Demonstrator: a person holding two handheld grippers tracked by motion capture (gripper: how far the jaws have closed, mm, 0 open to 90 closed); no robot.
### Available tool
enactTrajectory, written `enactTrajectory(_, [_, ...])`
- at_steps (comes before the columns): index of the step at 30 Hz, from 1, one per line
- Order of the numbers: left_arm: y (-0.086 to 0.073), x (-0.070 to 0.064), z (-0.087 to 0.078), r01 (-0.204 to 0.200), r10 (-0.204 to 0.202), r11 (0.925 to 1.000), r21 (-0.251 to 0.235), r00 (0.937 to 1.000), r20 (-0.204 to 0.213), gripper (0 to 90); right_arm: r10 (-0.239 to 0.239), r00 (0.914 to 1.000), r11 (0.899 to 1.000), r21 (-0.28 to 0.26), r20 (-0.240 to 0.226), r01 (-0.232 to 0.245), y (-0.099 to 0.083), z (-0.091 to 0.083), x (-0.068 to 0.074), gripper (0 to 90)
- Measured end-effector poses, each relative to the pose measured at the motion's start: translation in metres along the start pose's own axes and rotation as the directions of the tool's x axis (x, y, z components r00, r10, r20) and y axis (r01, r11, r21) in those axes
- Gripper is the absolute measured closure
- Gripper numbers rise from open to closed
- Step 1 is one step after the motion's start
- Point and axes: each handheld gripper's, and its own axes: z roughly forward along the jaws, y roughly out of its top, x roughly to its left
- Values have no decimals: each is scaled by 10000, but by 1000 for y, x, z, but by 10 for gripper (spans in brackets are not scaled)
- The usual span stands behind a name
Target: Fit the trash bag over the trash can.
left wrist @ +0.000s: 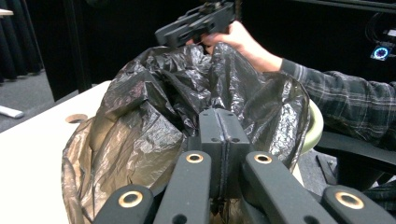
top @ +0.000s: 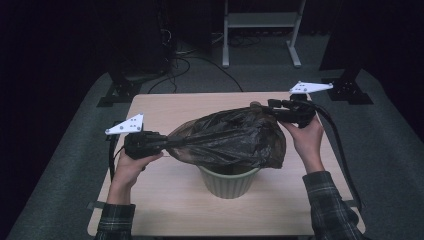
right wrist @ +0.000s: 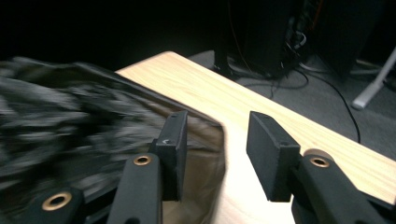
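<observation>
A black bin bag (top: 230, 137) lies draped over a pale green ribbed bin (top: 230, 181), which stands on the wooden table (top: 170, 200) near the middle of its near edge. The bag covers the bin's mouth and spreads toward both side edges; only the bin's lower wall shows beneath it in the high view.

The left gripper (top: 161, 143) sits toward the left edge of the table, held in the person's left hand (top: 131, 167). Its jaws are pressed together on a gathered, twisted end of the bag; in the left gripper view the two pads (left wrist: 212, 135) meet with black film bunched around and below them.

The right gripper (top: 272, 106) is held toward the far right corner in the right hand (top: 306, 137), level with the top of the bag. In the right gripper view its jaws stand apart, with bare table between them; the left pad (right wrist: 175, 140) lies against the bag's edge, though the film is blurred there and contact cannot be confirmed. The other pad (right wrist: 268, 149) is clear of the bag.
</observation>
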Motion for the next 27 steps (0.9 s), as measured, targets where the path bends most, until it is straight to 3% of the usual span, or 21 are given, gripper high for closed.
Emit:
enactTrajectory(3, [0, 0, 0, 11, -11, 10000, -20, 10000, 16, 896, -144, 9996, 9996, -262, -245, 138, 1, -17, 9, 548])
enactTrajectory(7, [1, -1, 1, 65, -65, 10000, -57, 10000, 39, 896, -351, 9947, 9982, -520, -971, 301, -1, -40, 29, 527])
enactTrajectory(10, [0, -1, 1, 69, -69, 10000, -16, 10000, 58, 896, -561, 9807, 9973, -581, -1872, 460, -8, -50, 48, 514])
enactTrajectory(15, [0, -2, 3, 78, -78, 10000, 2, 9999, 93, 896, -875, 9691, 9959, -409, -2308, 802, -14, -48, 65, 466])
enactTrajectory(19, [0, -2, 2, 79, -79, 10000, -15, 9999, 98, 896, -733, 9759, 9973, -224, -2054, 702, -13, -34, 61, 432])
enactTrajectory(23, [0, -2, 0, 117, -117, 9999, -49, 9999, 79, 896, -734, 9619, 9973, -161, -2632, 717, -14, -27, 58, 802])
enactTrajectory(25, [-1, -2, -2, 192, -191, 9998, -87, 9998, 52, 896, -858, 9518, 9962, -135, -2945, 856, -17, -29, 64, 885])
enactTrajectory(27, [-1, -4, -4, 225, -225, 9997, -80, 9997, 59, 896, -869, 9439, 9960, -93, -3187, 886, -20, -34, 71, 895])
